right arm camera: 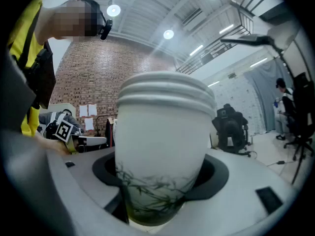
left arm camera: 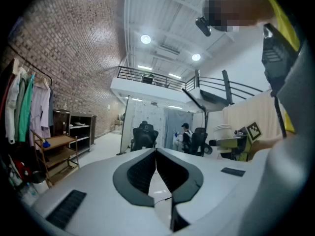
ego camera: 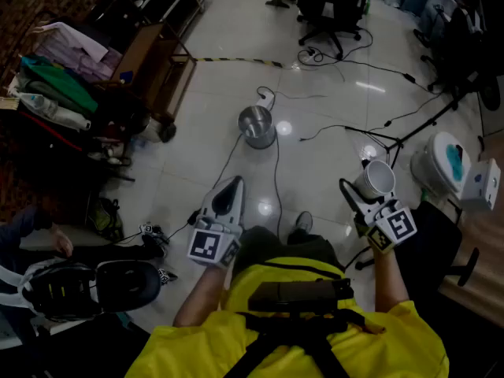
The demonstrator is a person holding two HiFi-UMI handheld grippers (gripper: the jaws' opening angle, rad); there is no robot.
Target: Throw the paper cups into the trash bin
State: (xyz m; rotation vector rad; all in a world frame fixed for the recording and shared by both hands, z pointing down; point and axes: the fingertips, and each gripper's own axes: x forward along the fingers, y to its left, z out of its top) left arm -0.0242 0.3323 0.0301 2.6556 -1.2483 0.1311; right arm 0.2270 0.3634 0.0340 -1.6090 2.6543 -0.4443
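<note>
Head view: right tool (ego camera: 365,193), held forward, grips paper cup (ego camera: 375,177).

The right gripper (right arm camera: 161,177) has its dark-padded jaws pressed on either side of a white paper cup (right arm camera: 162,127) with a green leaf print near its base. The cup stands upright and fills the middle of the view, its rim layered in ridges. Behind it are a red brick wall (right arm camera: 93,77), round ceiling lights (right arm camera: 168,34) and a black office chair (right arm camera: 231,129).
</note>
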